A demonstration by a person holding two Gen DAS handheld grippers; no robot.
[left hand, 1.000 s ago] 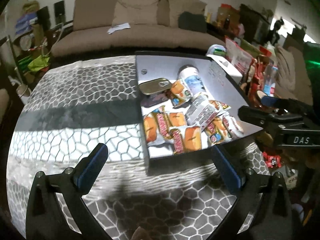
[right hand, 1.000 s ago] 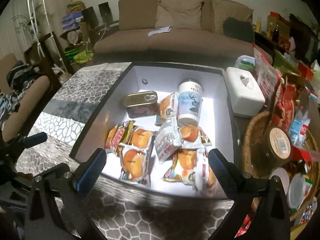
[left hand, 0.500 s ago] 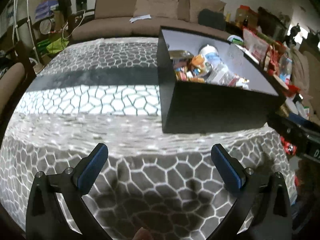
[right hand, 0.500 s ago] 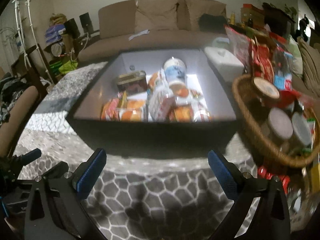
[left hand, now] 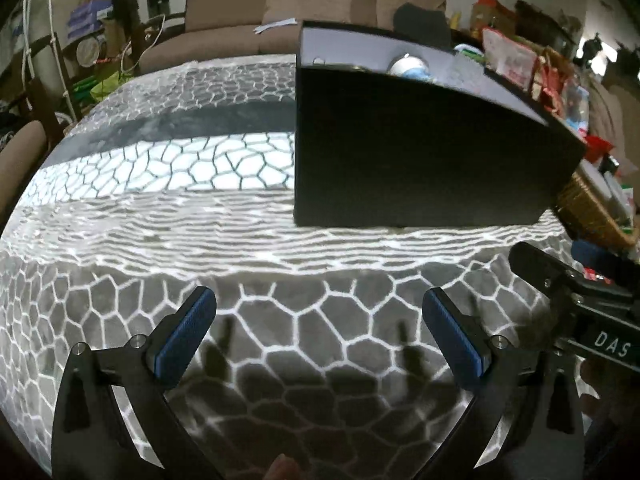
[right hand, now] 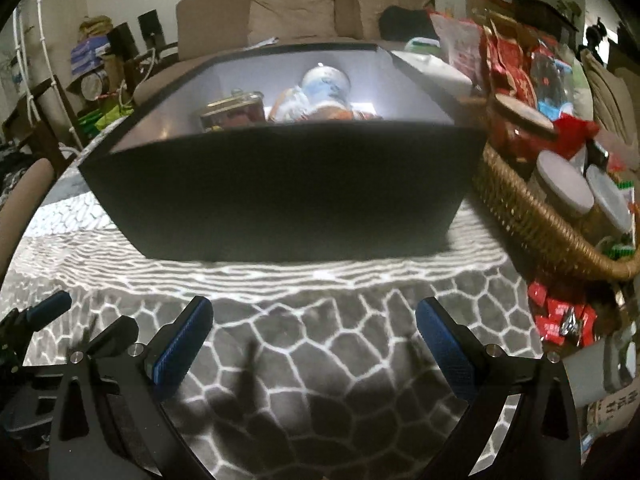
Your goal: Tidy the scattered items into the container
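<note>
both grippers are hanging low over the grey cloth with the white honeycomb pattern [left hand: 168, 168], and nothing is in either one. the left gripper [left hand: 319, 330] is standing with its blue-padded jaws spread wide at the bottom of the left view, and the right gripper [right hand: 314, 336] is doing the same at the bottom of the right view.

the big black box with the pale grey lining [right hand: 276, 184] is filling the middle of the right view, and in the left view it is sitting upper right. over its near wall the right camera is just catching a gold rectangular tin [right hand: 232, 110], a white-and-blue cup [right hand: 326, 82] and some orange snack packets [right hand: 292, 106], all inside. a brown woven basket [right hand: 532, 216] is sitting just beside the box at the right edge, with small red wrappers [right hand: 560, 318] lying on the cloth below it.

judging from this, the tidying is looking nearly done, and the step in hand is a pull-back. doing it well means keeping both tools level, jaws apart, and clear of the box wall and basket rim. if those red wrappers count, the right gripper is the nearer one.

against the view a second ago, both cameras are sitting much lower: the box's floor was showing then, and now mostly its dark outer wall is.
</note>
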